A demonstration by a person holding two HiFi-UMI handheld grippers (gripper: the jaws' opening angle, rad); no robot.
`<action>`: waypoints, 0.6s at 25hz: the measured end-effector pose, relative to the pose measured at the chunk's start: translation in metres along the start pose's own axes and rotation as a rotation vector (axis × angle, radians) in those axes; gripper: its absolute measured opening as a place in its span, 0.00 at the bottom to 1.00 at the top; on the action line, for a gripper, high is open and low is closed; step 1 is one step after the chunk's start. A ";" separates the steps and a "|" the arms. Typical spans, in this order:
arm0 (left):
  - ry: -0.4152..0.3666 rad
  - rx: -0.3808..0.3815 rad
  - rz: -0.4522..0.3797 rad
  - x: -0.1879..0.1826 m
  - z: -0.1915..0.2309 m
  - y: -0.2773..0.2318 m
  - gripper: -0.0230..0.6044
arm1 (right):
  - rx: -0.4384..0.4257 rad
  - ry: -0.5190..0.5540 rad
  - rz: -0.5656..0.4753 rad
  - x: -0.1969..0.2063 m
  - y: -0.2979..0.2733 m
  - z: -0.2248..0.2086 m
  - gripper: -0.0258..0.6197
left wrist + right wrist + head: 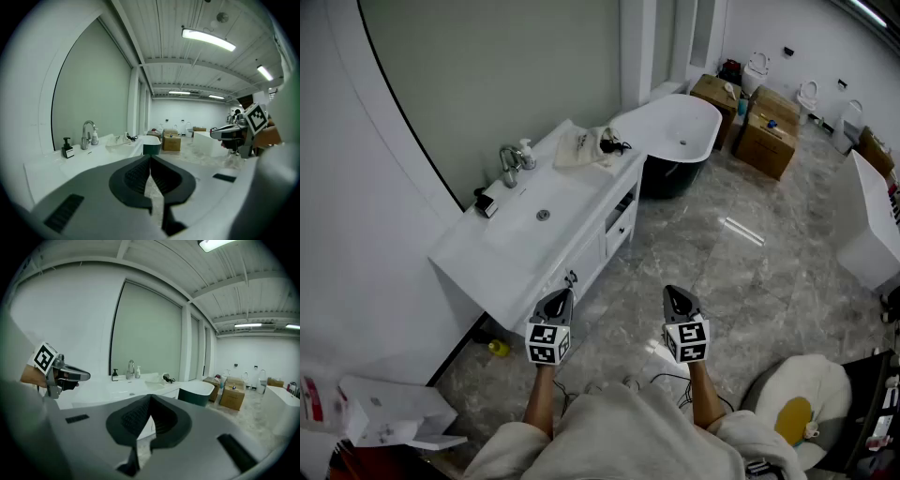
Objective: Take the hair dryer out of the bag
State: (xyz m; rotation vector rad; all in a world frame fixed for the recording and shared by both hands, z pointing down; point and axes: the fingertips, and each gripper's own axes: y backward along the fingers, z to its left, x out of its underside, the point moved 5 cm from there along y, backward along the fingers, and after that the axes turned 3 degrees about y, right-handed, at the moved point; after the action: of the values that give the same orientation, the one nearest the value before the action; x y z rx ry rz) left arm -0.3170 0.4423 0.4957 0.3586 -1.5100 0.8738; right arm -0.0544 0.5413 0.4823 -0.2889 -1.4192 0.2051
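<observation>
A cream cloth bag (579, 147) lies on the far end of the white vanity counter (525, 239). The black hair dryer (612, 143) pokes out of its right side with its cord. The same bag (118, 140) and the hair dryer (168, 378) look small and far in the gripper views. My left gripper (557, 302) and my right gripper (678, 300) hover side by side over the floor in front of the vanity, well short of the bag. Both are shut with nothing between the jaws.
A chrome tap (508, 165), a soap bottle (526, 154) and a black dispenser (484, 202) stand behind the sink basin. A white bathtub (677, 131) sits beyond the vanity, with cardboard boxes (767, 131) further back. A yellow item (498, 348) lies on the marble floor under the vanity.
</observation>
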 end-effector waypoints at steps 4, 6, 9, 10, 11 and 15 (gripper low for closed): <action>0.000 0.002 -0.003 0.001 -0.002 -0.002 0.05 | 0.000 0.001 -0.003 0.001 -0.001 0.000 0.04; -0.006 0.002 -0.004 -0.001 -0.004 -0.002 0.05 | -0.002 0.002 -0.007 0.000 0.000 -0.001 0.04; -0.005 0.002 -0.004 -0.003 -0.008 -0.003 0.05 | -0.005 0.003 -0.005 0.000 0.001 -0.003 0.04; -0.006 0.001 -0.002 -0.002 -0.009 -0.003 0.05 | -0.006 0.002 -0.004 0.001 0.001 -0.003 0.04; -0.007 0.000 0.000 -0.002 -0.009 -0.003 0.05 | -0.006 0.001 -0.003 0.002 0.001 -0.004 0.04; -0.005 0.018 0.004 0.001 -0.015 -0.004 0.06 | -0.008 -0.009 -0.003 0.005 0.000 -0.007 0.04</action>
State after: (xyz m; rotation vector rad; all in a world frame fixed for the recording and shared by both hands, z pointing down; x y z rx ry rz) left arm -0.3039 0.4501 0.4970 0.3710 -1.5084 0.8911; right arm -0.0470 0.5425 0.4864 -0.2921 -1.4292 0.1984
